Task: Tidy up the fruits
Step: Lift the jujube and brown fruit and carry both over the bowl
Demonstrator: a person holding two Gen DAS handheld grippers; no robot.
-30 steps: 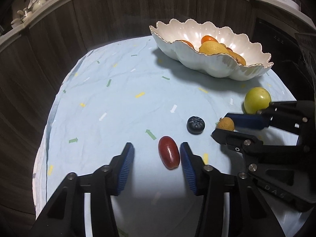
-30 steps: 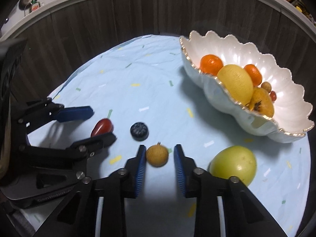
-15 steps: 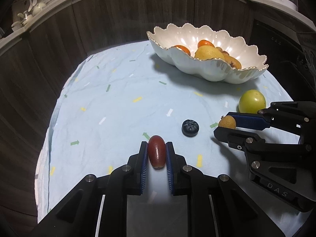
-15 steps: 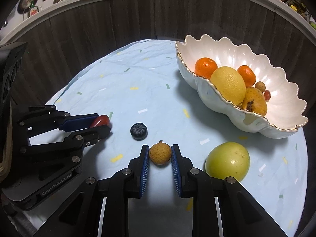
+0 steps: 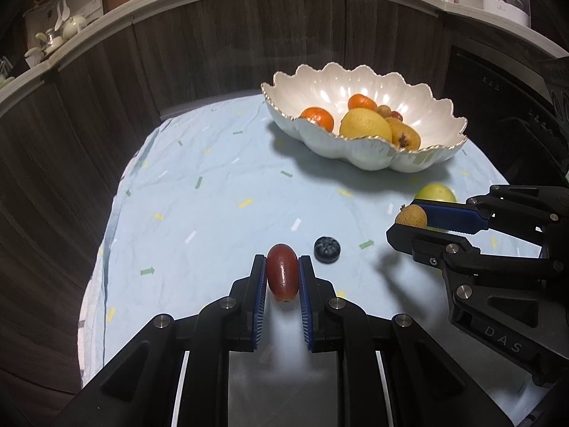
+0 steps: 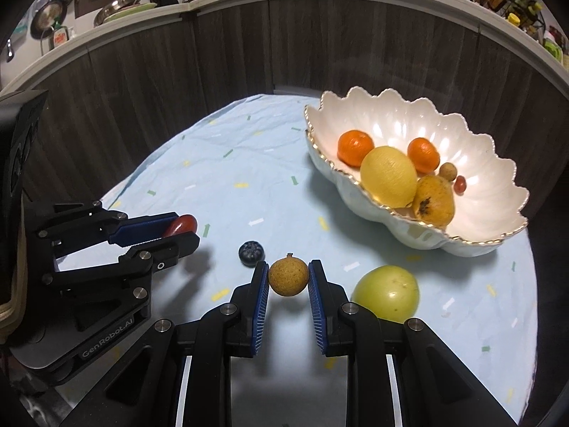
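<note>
My left gripper (image 5: 282, 267) is shut on a dark red oval fruit (image 5: 282, 272), held just above the pale blue cloth (image 5: 199, 192). The same gripper (image 6: 185, 229) and red fruit (image 6: 181, 224) show at the left of the right wrist view. My right gripper (image 6: 288, 274) is shut on a small round brown fruit (image 6: 288, 279), also lifted off the cloth; in the left wrist view it (image 5: 410, 216) sits at the tips of that gripper (image 5: 405, 224). A blueberry (image 5: 327, 247) (image 6: 251, 252) lies on the cloth between the two grippers. A green round fruit (image 6: 386, 293) (image 5: 435, 192) rests beside the right gripper.
A white scalloped bowl (image 5: 437, 142) (image 6: 498, 220) with a gold rim stands at the far right of the table, holding two oranges, a yellow lemon, a loquat and small fruits. Dark wood panels curve around the table behind it. A counter with kitchenware runs above.
The left gripper closed on the red fruit and lifted it off the cloth. The right gripper, holding the brown fruit throughout, has risen too; the bowl now sits lower in both views.
</note>
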